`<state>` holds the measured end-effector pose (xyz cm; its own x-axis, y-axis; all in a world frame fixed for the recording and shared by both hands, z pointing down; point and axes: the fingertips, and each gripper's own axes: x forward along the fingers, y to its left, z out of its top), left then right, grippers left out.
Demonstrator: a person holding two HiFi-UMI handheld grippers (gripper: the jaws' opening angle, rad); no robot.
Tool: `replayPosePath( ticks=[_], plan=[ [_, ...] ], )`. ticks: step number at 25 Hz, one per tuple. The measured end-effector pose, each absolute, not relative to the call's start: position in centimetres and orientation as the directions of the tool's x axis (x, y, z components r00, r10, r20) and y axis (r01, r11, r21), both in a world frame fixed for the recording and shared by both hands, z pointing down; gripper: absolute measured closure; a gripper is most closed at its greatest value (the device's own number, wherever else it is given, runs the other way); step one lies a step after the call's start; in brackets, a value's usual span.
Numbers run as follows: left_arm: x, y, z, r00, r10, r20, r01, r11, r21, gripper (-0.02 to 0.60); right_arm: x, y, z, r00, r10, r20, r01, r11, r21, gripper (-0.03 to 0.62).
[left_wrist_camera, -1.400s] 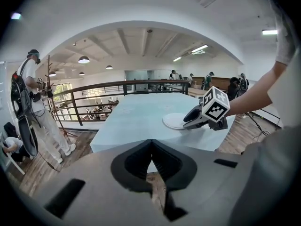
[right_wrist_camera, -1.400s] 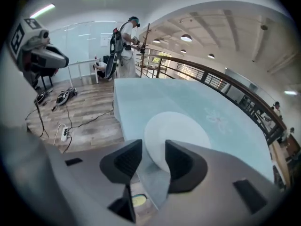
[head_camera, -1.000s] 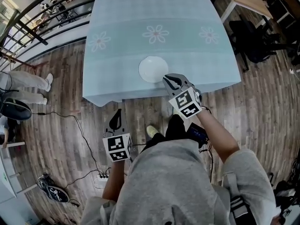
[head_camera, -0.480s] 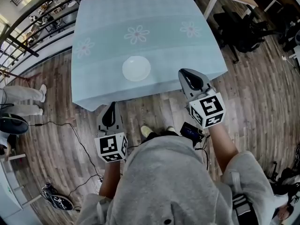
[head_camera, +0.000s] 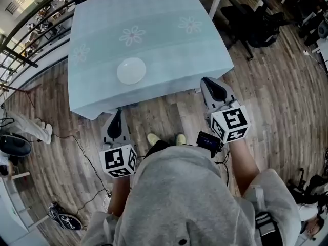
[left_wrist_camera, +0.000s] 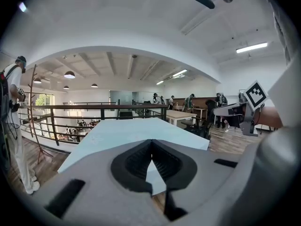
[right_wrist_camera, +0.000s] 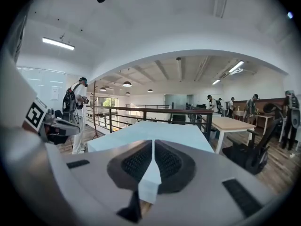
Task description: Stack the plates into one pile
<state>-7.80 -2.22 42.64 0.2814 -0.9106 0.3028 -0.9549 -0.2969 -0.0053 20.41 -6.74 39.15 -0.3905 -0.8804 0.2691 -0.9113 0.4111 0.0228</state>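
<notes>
1 plate [head_camera: 131,70] on table [head_camera: 154,14] — left gripper [head_camera: 117,115], right gripper [head_camera: 209,82]: jaws together.

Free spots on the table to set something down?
Nearly all of the tablecloth is bare: the whole far half beyond the flower prints, and the near strip right of the plates up to the corner. Only the plates' spot near the front edge is taken. Nowhere crowded.

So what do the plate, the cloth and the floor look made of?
Plate: smooth plain white with a faint sheen, probably ceramic or melamine; I can't tell which.
Cloth: pale blue fabric with printed flowers; it drapes over the table edges.
Floor: wood or wood-look planks, with visible grain and seams.
</notes>
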Motion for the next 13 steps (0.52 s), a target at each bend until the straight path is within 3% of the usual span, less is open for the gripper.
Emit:
replayPosePath(
  ticks=[13],
  plan=[
    [-2.6,0.1,43.2,0.282,-0.908,0.309,-0.952,-0.304,-0.024,0.561,24.1,-5.0,40.6,-0.412,-0.873,0.261,-0.905,0.425,-0.005,0.557]
  ],
)
